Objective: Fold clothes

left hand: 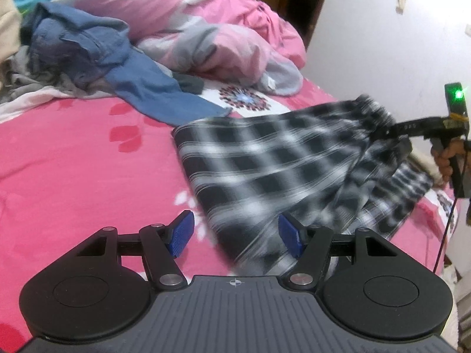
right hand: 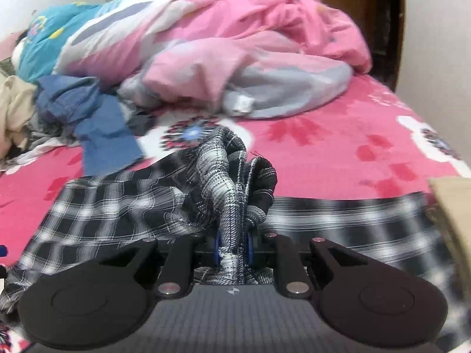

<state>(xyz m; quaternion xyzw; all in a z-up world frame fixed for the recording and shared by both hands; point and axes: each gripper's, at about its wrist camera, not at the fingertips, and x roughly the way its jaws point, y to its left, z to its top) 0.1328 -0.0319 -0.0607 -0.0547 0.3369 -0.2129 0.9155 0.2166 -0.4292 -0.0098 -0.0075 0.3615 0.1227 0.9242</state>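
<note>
A black-and-white plaid garment (left hand: pixel 265 164) lies partly folded on the pink flowered bed sheet (left hand: pixel 73 153). My left gripper (left hand: pixel 234 234) hovers open at the garment's near edge, its blue pads apart and holding nothing. In the left wrist view my right gripper (left hand: pixel 385 131) comes in from the right, held by a hand (left hand: pixel 444 158), and lifts the garment's far corner. From the right wrist view, the right gripper (right hand: pixel 234 248) is shut on a bunched fold of the plaid garment (right hand: pixel 232 182), which drapes down onto the sheet on both sides.
A crumpled blue shirt (left hand: pixel 97 56) lies on other clothes at the back left. A pink and grey quilt (left hand: pixel 206 29) is heaped behind. A white wall (left hand: pixel 382 44) borders the bed's right edge. A beige object (right hand: pixel 450 203) sits at the right edge of the right wrist view.
</note>
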